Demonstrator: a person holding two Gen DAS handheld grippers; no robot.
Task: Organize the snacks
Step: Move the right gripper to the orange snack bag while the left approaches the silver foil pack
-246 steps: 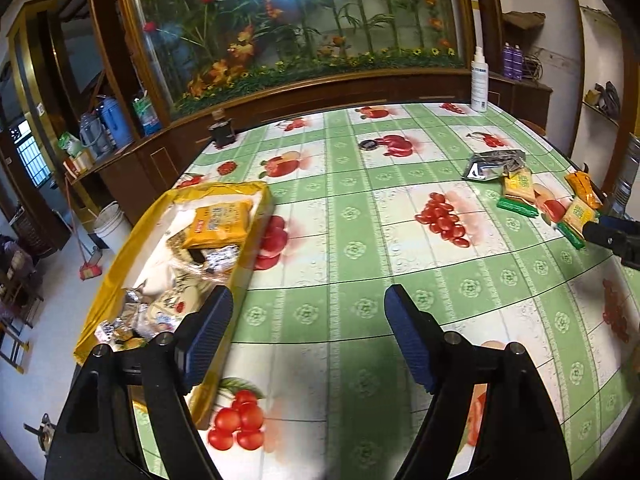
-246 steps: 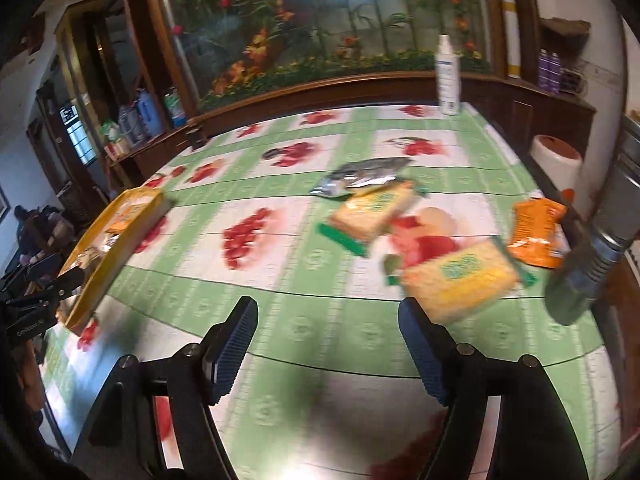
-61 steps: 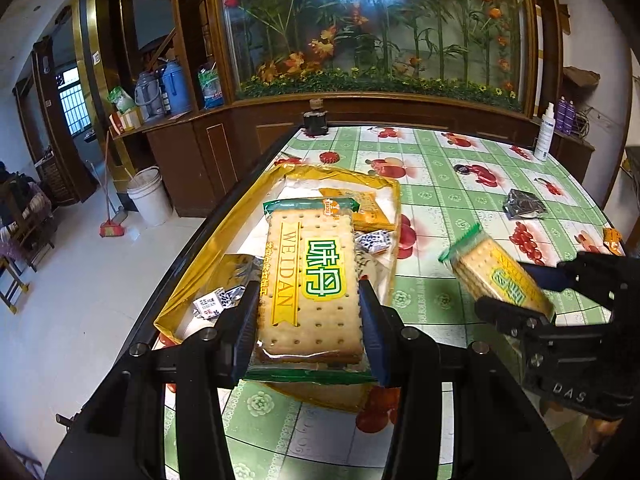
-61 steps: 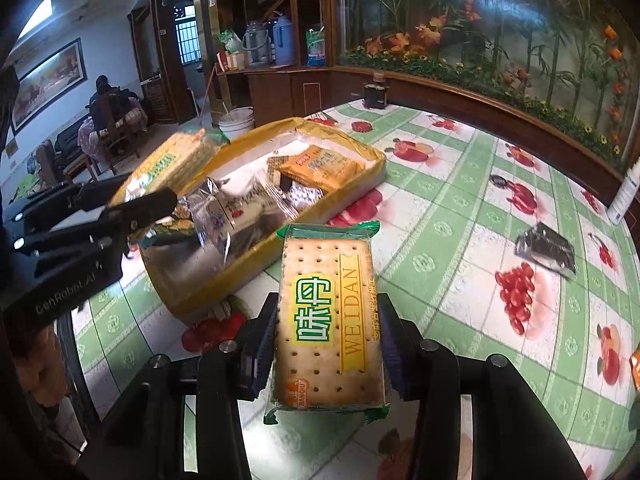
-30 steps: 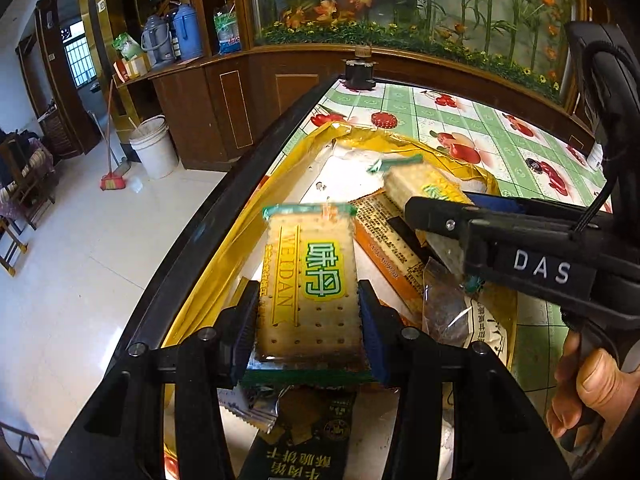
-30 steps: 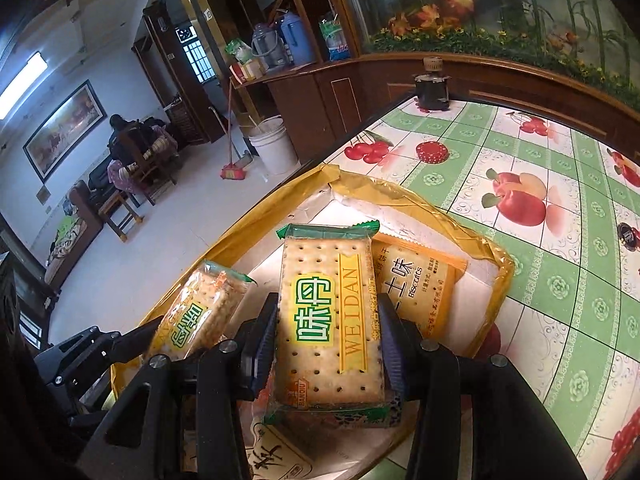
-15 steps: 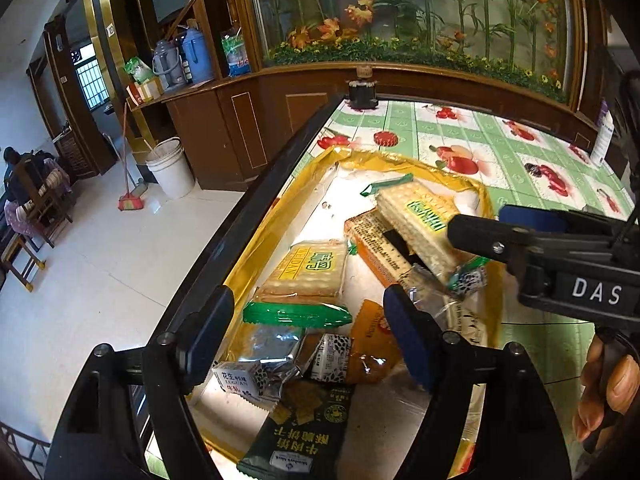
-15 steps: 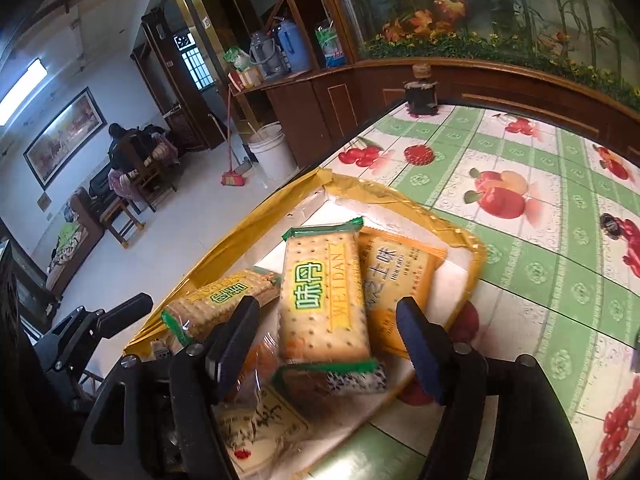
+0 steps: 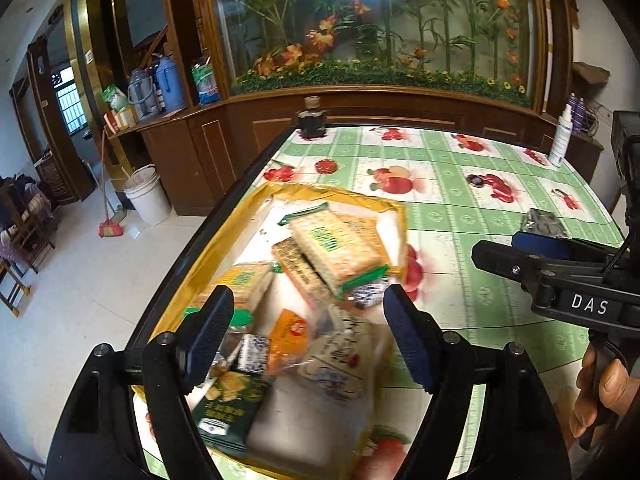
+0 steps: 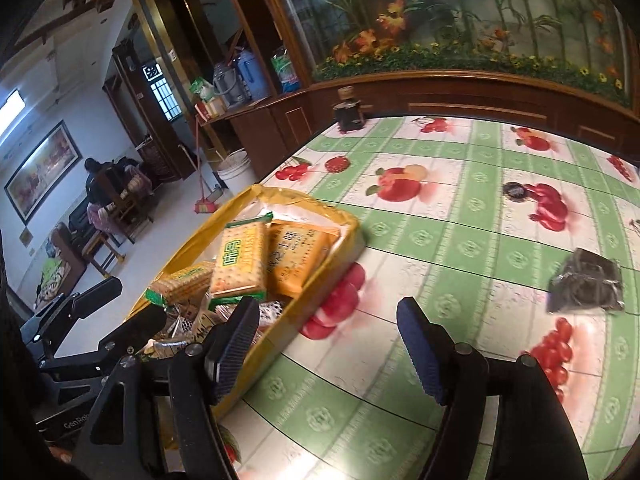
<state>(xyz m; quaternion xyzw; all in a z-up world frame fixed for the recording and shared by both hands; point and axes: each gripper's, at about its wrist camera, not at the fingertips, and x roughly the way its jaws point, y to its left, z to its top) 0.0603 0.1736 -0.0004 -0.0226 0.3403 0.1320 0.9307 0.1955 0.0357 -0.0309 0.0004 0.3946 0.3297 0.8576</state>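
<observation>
A yellow tray (image 9: 224,236) (image 10: 340,254) at the table's left edge holds several snack packets. Two yellow cracker packs with green ends lie in it: one (image 9: 336,250) (image 10: 240,258) on top of an orange biscuit pack (image 10: 298,256), the other (image 9: 240,282) (image 10: 180,282) to its left. My left gripper (image 9: 308,338) is open and empty above the tray's near end. My right gripper (image 10: 324,344) is open and empty over the tray's right rim and the tablecloth; it also shows in the left wrist view (image 9: 536,248).
A silver-black foil packet (image 10: 588,286) (image 9: 542,222) lies on the green fruit-print tablecloth to the right. A dark jar (image 9: 312,120) stands at the far table corner, a white bottle (image 9: 560,140) at the far right. The table edge drops to the floor on the left.
Both grippers have pulled back from the tray since half a second ago, empty, leaving both cracker packs lying in it. A second ago each was shut on a pack.
</observation>
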